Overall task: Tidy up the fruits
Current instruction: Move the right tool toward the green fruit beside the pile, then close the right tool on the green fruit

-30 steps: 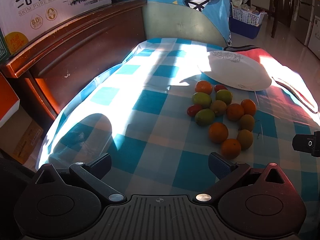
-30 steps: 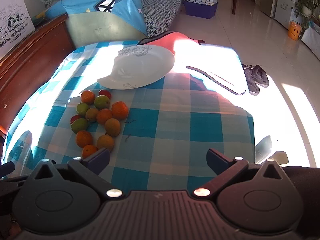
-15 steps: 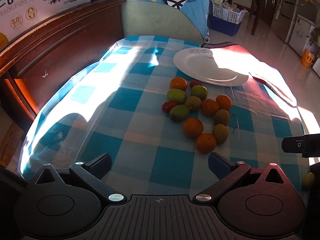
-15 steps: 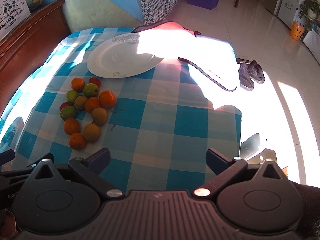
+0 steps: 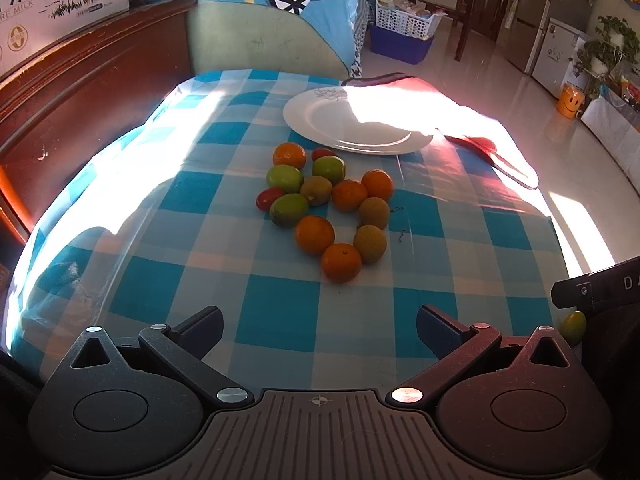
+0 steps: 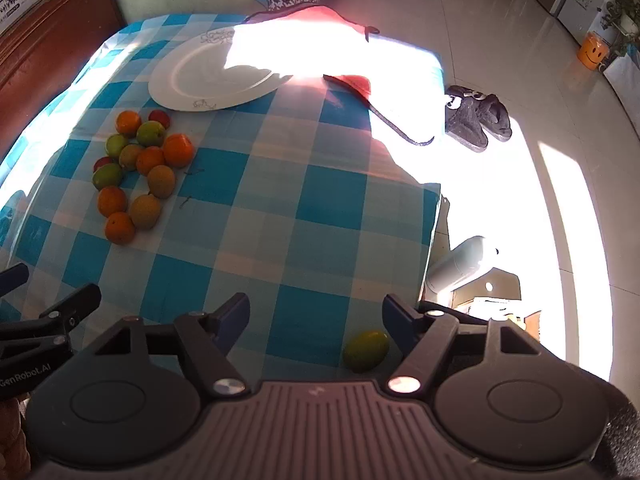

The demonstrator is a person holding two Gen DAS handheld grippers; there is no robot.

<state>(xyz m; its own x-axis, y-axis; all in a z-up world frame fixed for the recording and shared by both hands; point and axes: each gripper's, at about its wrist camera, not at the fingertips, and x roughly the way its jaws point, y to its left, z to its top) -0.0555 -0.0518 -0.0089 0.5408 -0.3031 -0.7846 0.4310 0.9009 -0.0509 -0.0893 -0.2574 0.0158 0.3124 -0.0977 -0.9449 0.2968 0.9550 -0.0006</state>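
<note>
A pile of several oranges, green, brown and small red fruits (image 5: 328, 208) lies mid-table on the blue checked cloth (image 5: 280, 304), just in front of an empty white plate (image 5: 356, 124). My left gripper (image 5: 318, 324) hangs open over the near part of the cloth, short of the pile, with nothing between its fingers. In the right wrist view the pile (image 6: 136, 172) and plate (image 6: 212, 76) sit far left. My right gripper (image 6: 316, 314) is closing near the table's front right corner. One lone green fruit (image 6: 366, 350) lies between its jaws by the right finger, with no pads pressing on it.
A red cloth (image 6: 352, 80) lies in strong sunlight beside the plate. Dark slippers (image 6: 476, 120) and a grey cylinder (image 6: 460, 264) are on the floor right of the table. A dark wooden board (image 5: 80, 92) runs along the left. The lone green fruit (image 5: 574, 326) sits at the table's right edge.
The right gripper's jaws have narrowed and it has tipped downward, bringing a lone green fruit into view between its fingers. The left view has swung so the fruit pile sits nearer centre.
</note>
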